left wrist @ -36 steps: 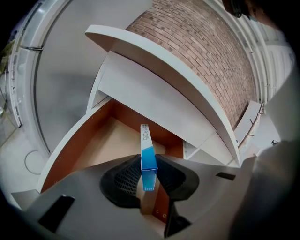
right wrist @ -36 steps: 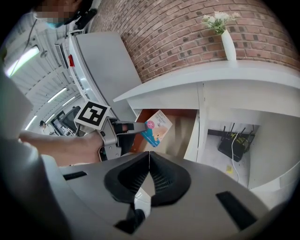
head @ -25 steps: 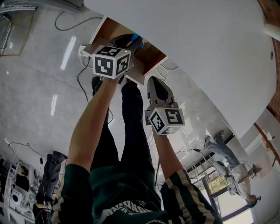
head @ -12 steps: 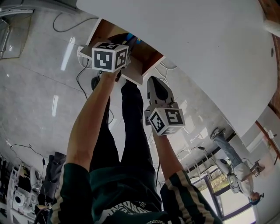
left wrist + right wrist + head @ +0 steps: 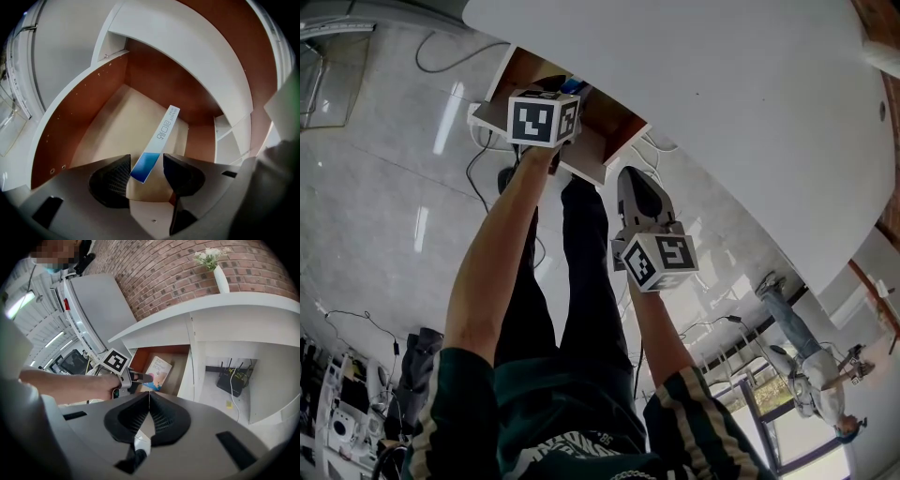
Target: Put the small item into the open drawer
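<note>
The small item [image 5: 161, 136], a flat white box with a blue end, leans inside the open brown drawer [image 5: 84, 117]. Its blue end stands between the jaws of my left gripper [image 5: 146, 161]. Those jaws have just been opening, and the pads no longer press on the box. In the right gripper view the box [image 5: 158, 371] rests in the drawer [image 5: 180, 366] right in front of the left gripper [image 5: 140, 377]. In the head view the left gripper [image 5: 558, 94] reaches into the drawer [image 5: 609, 131]. My right gripper [image 5: 630, 173] hangs back from the drawer, shut and empty [image 5: 149, 401].
A white curved desk top [image 5: 722, 94] overhangs the drawer. A black router [image 5: 230, 378] with cables sits in the compartment to the right. A white vase [image 5: 219, 277] stands on the desk by a brick wall. Cables [image 5: 473, 164] lie on the tiled floor.
The left gripper has moved further over and down into the drawer. The right gripper has stayed where it was.
</note>
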